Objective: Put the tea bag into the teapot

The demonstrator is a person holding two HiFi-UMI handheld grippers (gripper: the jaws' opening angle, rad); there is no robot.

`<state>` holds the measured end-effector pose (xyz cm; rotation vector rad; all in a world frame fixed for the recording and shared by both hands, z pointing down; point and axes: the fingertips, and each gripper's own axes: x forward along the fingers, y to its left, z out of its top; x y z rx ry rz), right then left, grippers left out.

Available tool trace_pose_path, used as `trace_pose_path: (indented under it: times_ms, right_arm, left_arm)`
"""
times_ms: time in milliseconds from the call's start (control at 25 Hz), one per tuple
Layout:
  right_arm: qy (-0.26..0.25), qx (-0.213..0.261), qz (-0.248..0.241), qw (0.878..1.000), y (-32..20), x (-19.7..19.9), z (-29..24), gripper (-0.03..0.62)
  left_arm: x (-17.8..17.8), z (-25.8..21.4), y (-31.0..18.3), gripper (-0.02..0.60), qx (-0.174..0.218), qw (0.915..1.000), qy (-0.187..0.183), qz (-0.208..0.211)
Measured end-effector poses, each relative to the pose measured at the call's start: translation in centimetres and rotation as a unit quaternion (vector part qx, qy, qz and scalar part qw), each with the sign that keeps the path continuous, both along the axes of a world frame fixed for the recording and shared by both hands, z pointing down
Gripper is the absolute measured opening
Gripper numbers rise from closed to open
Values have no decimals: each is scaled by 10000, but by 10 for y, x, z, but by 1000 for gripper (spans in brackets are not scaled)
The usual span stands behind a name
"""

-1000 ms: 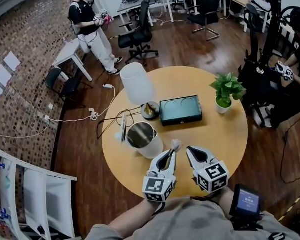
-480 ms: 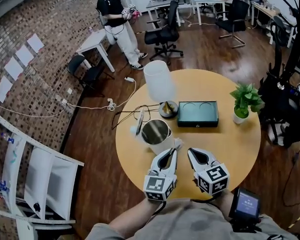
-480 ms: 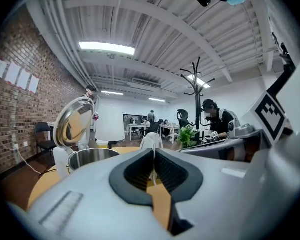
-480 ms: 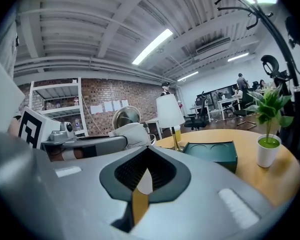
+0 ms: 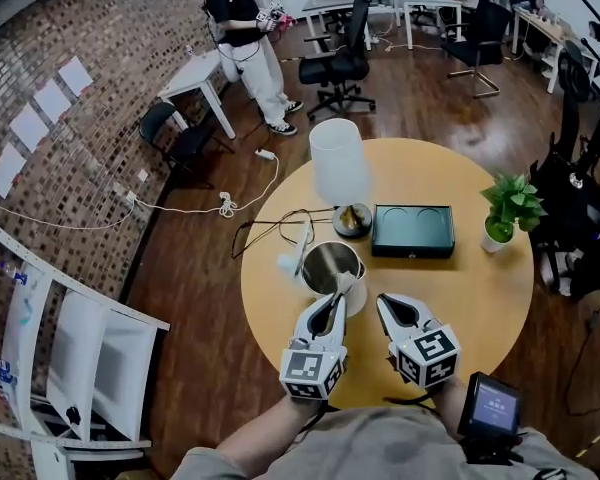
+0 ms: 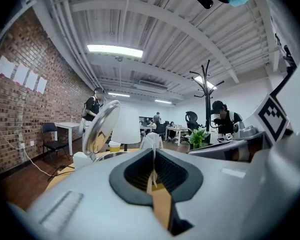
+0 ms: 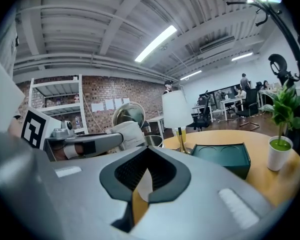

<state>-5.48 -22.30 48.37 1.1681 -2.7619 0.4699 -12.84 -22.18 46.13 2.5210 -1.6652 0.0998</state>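
With the left hand-held gripper (image 5: 340, 296) pinching the white paper tea bag (image 5: 348, 281) ahead of its tips, apparently over the near rim of the open stainless-steel teapot (image 5: 315, 258), and the right hand-held gripper (image 5: 386, 305) pressed together empty, early release risks dropping it onto the round wooden tabletop (image 5: 460, 288).

Shiny steel teapot (image 5: 330, 264) stands upright at the table's (image 5: 460, 298) 9 o'clock, lid (image 5: 302, 255) flipped open toward 10 o'clock. White tea bag (image 5: 348, 284) hangs over its 5 o'clock rim, pinched by the left gripper (image 5: 340, 296)
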Motion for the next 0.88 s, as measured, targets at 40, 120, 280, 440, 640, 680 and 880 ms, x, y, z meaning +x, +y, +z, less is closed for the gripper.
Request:
trace_pose_path:
  times_ms: [40, 120, 280, 440, 640, 680, 880]
  right_arm:
    - [12, -10, 78, 10000, -2, -6, 0, 3]
    - [35, -15, 236, 9997, -6, -18, -2, 3]
    - [90, 46, 484, 9988, -12, -34, -5, 3]
    - [130, 69, 658, 9977, -15, -45, -5, 3]
    - [158, 105, 834, 9963, -16, -55, -8, 3]
    - [158, 115, 856, 9961, -16, -56, -8, 3]
    - [204, 142, 934, 9953, -15, -52, -9, 3]
  left_arm:
    - [-7, -1, -3, 14, 1, 10000, 7, 77]
    - [-18, -2, -8, 14, 5, 9997, 19, 258]
    - [-32, -4, -22, 14, 27, 9985, 50, 536]
    - [-41, -3, -28, 14, 32, 9973, 55, 729]
    - [-45, 0, -27, 14, 5, 9952, 10, 984]
    - [-45, 1, -27, 12, -2, 9950, 10, 1003]
    - [-45, 3, -29, 12, -14, 9951, -50, 983]
